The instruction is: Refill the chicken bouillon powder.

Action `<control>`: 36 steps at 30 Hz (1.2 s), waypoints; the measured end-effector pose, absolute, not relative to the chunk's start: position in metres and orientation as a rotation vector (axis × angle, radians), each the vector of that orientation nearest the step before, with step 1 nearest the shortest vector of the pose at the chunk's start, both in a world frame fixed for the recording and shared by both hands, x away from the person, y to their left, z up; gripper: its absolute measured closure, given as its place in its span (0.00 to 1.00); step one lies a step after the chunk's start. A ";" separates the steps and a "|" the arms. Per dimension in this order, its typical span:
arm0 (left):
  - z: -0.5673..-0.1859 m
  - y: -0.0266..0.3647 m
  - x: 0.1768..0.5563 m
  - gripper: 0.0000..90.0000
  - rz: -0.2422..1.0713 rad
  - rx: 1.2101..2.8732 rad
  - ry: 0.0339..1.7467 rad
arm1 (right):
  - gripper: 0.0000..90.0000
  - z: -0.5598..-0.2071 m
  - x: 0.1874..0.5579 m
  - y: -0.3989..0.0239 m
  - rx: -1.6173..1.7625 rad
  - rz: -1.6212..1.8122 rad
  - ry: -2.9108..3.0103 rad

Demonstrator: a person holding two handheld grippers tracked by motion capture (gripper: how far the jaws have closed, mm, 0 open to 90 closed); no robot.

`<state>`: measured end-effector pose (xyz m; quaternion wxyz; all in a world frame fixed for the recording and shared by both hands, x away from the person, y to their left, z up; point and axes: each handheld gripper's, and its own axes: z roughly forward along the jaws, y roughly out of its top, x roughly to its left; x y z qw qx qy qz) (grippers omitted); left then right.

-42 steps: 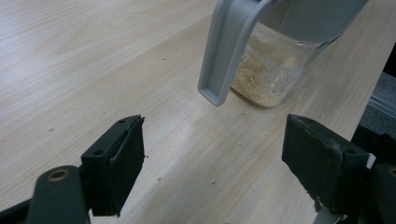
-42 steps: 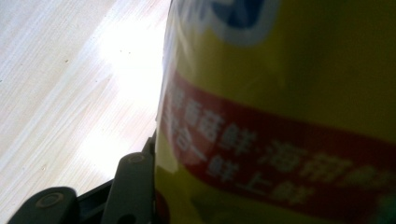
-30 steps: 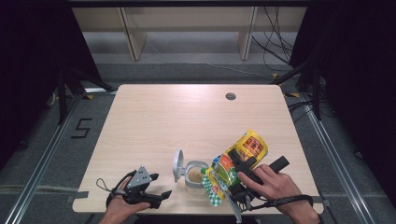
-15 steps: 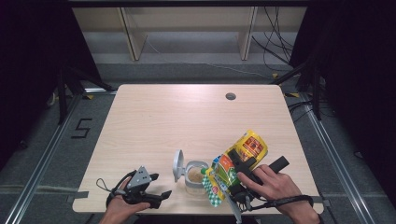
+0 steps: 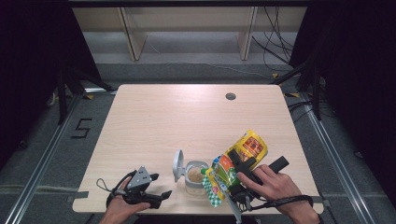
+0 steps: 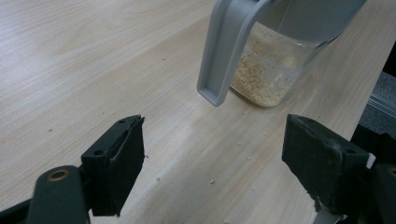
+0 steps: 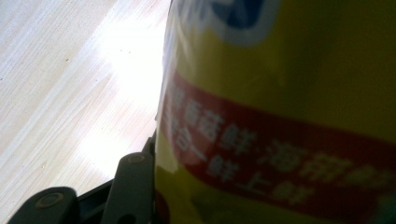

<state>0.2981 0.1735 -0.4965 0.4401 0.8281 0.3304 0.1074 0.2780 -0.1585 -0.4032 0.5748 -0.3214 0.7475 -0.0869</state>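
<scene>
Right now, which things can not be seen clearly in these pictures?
- Bag mouth: high view, the tilted snack bag itself covers it.
- Right gripper: right gripper view, the bag hides one jaw and the grip.
- Jar top: left gripper view, cut by the edge.
- Bag lettering: blurred.

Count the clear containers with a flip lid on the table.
1: the clear container with beige grains stands near the table's front edge, lid open, beside the snack bag in the right gripper.
</scene>
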 end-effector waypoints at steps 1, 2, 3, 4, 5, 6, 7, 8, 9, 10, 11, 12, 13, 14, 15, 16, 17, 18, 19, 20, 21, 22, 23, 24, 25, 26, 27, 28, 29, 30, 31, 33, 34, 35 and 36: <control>-0.496 0.174 0.298 0.23 0.267 2.057 0.821 | 0.62 -0.403 0.278 -0.159 -0.753 -0.204 1.751; -0.497 0.173 0.298 0.23 0.267 2.050 0.817 | 0.62 -0.403 0.278 -0.158 -0.753 -0.204 1.750; -0.497 0.173 0.298 0.23 0.269 2.049 0.814 | 0.62 -0.403 0.278 -0.158 -0.754 -0.203 1.751; -0.496 0.173 0.298 0.23 0.266 2.059 0.820 | 0.62 -0.403 0.278 -0.158 -0.753 -0.203 1.751; -0.496 0.174 0.298 0.23 0.268 2.057 0.820 | 0.62 -0.403 0.278 -0.158 -0.753 -0.203 1.752; -0.496 0.174 0.298 0.23 0.268 2.057 0.820 | 0.62 -0.402 0.279 -0.158 -0.777 -0.212 1.745; -0.497 0.174 0.298 0.23 0.268 2.056 0.821 | 0.62 -0.402 0.279 -0.158 -0.779 -0.213 1.748; -0.497 0.174 0.298 0.23 0.268 2.057 0.820 | 0.62 -0.404 0.278 -0.158 -0.761 -0.207 1.750; -0.497 0.174 0.298 0.23 0.268 2.058 0.819 | 0.62 -0.404 0.278 -0.158 -0.762 -0.205 1.750; -0.496 0.174 0.298 0.23 0.267 2.057 0.819 | 0.62 -0.404 0.278 -0.158 -0.763 -0.204 1.750; -0.496 0.174 0.298 0.23 0.267 2.057 0.819 | 0.62 -0.404 0.278 -0.158 -0.763 -0.204 1.750; -0.497 0.173 0.298 0.23 0.268 2.044 0.823 | 0.62 -0.403 0.278 -0.158 -0.779 -0.210 1.751; -0.497 0.174 0.298 0.23 0.270 2.043 0.823 | 0.62 -0.404 0.278 -0.158 -0.759 -0.201 1.754; -0.497 0.174 0.298 0.23 0.273 2.042 0.820 | 0.62 -0.404 0.278 -0.157 -0.765 -0.201 1.751; -0.497 0.174 0.298 0.23 0.273 2.042 0.820 | 0.62 -0.404 0.278 -0.157 -0.765 -0.201 1.751; -0.496 0.174 0.298 0.23 0.274 2.052 0.824 | 0.62 -0.404 0.278 -0.157 -0.765 -0.203 1.752; -0.496 0.173 0.297 0.23 0.272 2.048 0.828 | 0.62 -0.404 0.278 -0.157 -0.765 -0.203 1.753; -0.496 0.173 0.298 0.23 0.272 2.049 0.827 | 0.62 -0.404 0.278 -0.157 -0.766 -0.202 1.753; -0.497 0.173 0.298 0.23 0.275 2.046 0.819 | 0.62 -0.403 0.279 -0.157 -0.781 -0.207 1.746; -0.496 0.174 0.299 0.23 0.280 2.058 0.799 | 0.62 -0.403 0.279 -0.157 -0.781 -0.209 1.748; -0.496 0.174 0.299 0.23 0.280 2.056 0.802 | 0.62 -0.403 0.279 -0.157 -0.780 -0.209 1.748; -0.496 0.174 0.299 0.23 0.280 2.055 0.803 | 0.62 -0.404 0.278 -0.158 -0.765 -0.202 1.750; -0.496 0.174 0.299 0.23 0.281 2.054 0.801 | 0.63 -0.404 0.278 -0.158 -0.763 -0.200 1.752; -0.496 0.174 0.299 0.23 0.274 2.058 0.811 | 0.62 -0.404 0.278 -0.158 -0.763 -0.202 1.753; -0.496 0.173 0.298 0.23 0.267 2.052 0.826 | 0.63 -0.404 0.279 -0.158 -0.762 -0.201 1.753; -0.496 0.173 0.298 0.23 0.274 2.051 0.824 | 0.62 -0.404 0.279 -0.158 -0.763 -0.202 1.752; -0.496 0.174 0.299 0.23 0.284 2.060 0.804 | 0.62 -0.403 0.279 -0.158 -0.765 -0.209 1.773; -0.496 0.174 0.299 0.23 0.286 2.050 0.802 | 0.63 -0.403 0.279 -0.158 -0.780 -0.208 1.751; -0.496 0.174 0.299 0.23 0.286 2.050 0.802 | 0.63 -0.403 0.279 -0.158 -0.780 -0.210 1.751; -0.497 0.173 0.298 0.23 0.274 2.034 0.828 | 0.63 -0.403 0.279 -0.158 -0.775 -0.208 1.749; -0.497 0.173 0.298 0.23 0.274 2.034 0.828 | 0.63 -0.403 0.279 -0.158 -0.775 -0.208 1.749; -0.496 0.174 0.299 0.23 0.279 2.057 0.799 | 0.63 -0.404 0.279 -0.158 -0.763 -0.196 1.754; -0.496 0.174 0.299 0.23 0.278 2.061 0.803 | 0.63 -0.404 0.279 -0.158 -0.764 -0.197 1.754; -0.496 0.174 0.299 0.23 0.273 2.060 0.810 | 0.63 -0.404 0.279 -0.158 -0.762 -0.197 1.754; -0.496 0.174 0.298 0.23 0.274 2.050 0.824 | 0.63 -0.403 0.279 -0.157 -0.781 -0.207 1.750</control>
